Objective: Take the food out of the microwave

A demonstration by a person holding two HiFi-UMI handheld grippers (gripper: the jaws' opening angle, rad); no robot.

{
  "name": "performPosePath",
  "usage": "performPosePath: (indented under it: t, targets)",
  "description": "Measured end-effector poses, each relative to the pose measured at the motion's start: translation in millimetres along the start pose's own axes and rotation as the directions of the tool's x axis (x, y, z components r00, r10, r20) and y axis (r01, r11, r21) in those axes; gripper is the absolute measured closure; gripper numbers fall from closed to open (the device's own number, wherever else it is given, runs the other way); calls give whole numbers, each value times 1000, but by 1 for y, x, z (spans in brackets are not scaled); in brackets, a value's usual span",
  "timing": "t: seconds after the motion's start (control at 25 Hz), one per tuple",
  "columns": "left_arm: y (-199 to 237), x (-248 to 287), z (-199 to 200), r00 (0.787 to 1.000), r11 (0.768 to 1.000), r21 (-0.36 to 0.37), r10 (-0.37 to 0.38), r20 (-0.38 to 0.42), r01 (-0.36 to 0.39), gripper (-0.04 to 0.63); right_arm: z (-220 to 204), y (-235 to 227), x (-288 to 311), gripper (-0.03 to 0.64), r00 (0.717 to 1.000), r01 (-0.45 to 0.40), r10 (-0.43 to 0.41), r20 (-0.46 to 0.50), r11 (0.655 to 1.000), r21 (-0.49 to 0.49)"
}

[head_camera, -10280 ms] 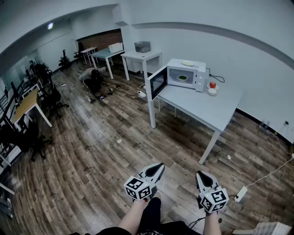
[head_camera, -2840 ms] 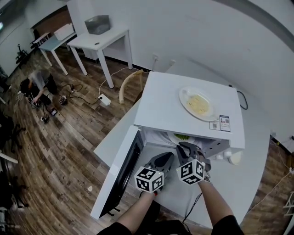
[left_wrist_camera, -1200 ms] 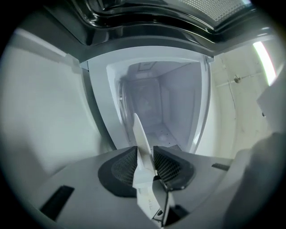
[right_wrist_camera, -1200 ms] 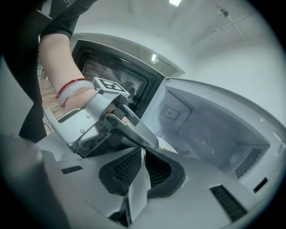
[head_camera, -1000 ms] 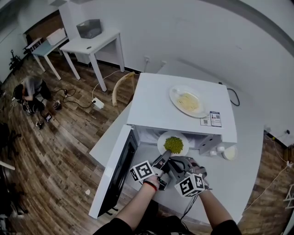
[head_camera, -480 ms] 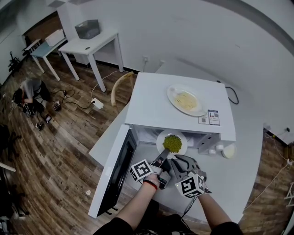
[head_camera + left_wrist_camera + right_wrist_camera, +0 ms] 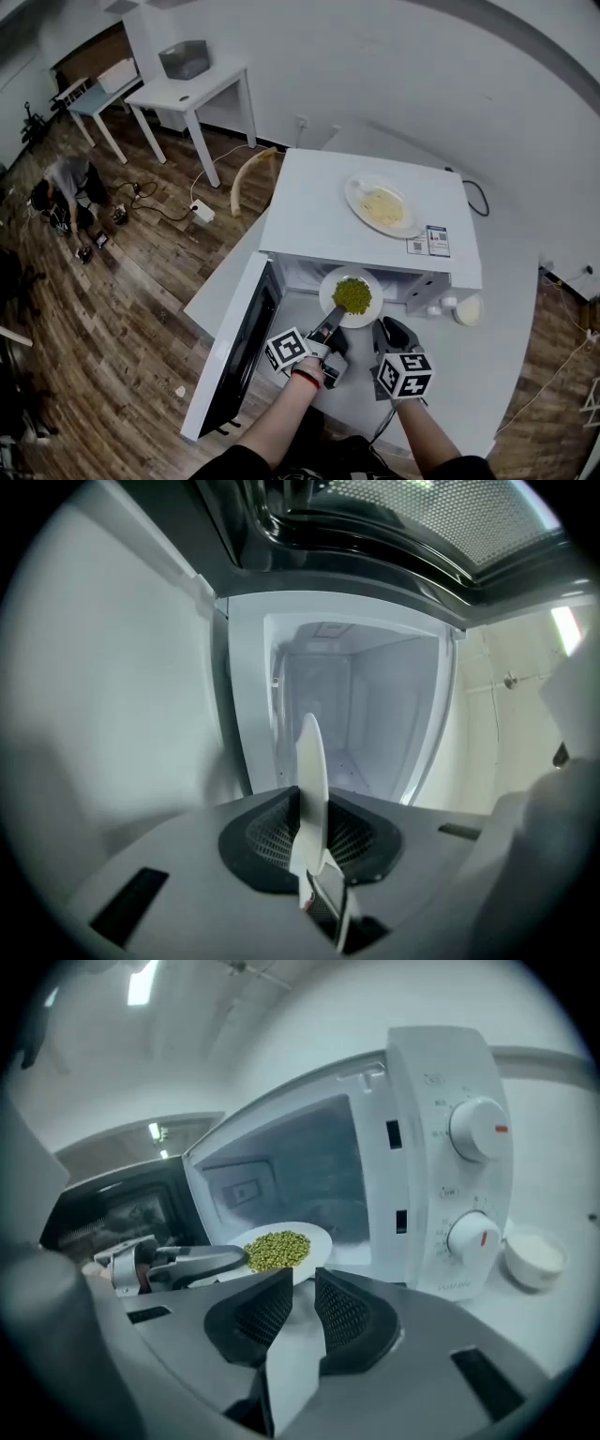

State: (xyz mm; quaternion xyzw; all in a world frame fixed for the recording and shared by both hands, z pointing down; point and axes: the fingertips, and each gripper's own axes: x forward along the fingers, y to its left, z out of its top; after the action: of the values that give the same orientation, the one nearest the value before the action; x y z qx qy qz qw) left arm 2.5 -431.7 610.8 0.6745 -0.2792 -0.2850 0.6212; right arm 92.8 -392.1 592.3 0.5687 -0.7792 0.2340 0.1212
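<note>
**Plate of greens pinched at the microwave's mouth**

The left gripper (image 7: 334, 322) clamps the near rim of the white plate (image 7: 373, 304). Its own view shows that rim edge-on, pressed between both pads. The right gripper (image 7: 390, 328), just lower right of it, is clear of the plate, its jaws a narrow slit apart with nothing between them.

The plate, heaped with green food (image 7: 352, 294), is at frame centre in the mouth of the microwave (image 7: 309, 216). The door (image 7: 239, 361) swings wide toward lower left and fences that side. Bare table (image 7: 487, 337) lies open to the right, apart from a small white bowl (image 7: 466, 310) beside the dial panel. Whether anything supports the plate from below cannot be told, since the plate hides the space beneath it.
</note>
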Motion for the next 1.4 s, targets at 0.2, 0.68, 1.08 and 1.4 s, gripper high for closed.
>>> performPosePath:
  t: [0.2,0.68,1.08,1.4]
  targets:
    - [-4,-4,0,1000,1000,-9,-15,6,15,544,-2,12,7,489,998,-66,69,-4,970,232]
    - [-13,-22,8,998,999,-35,-33,49,35,543,2,34,19,466,987,-151,156,38,819,553]
    - [-26,-27,-18,995,993,-82,-86,49,89,545,1,46,11,477,973,-219,217,76,777,591]
    - [-33,-41,-34,997,998,-11,-63,49,64,543,-7,48,-9,500,966,-249,241,96,758,602]
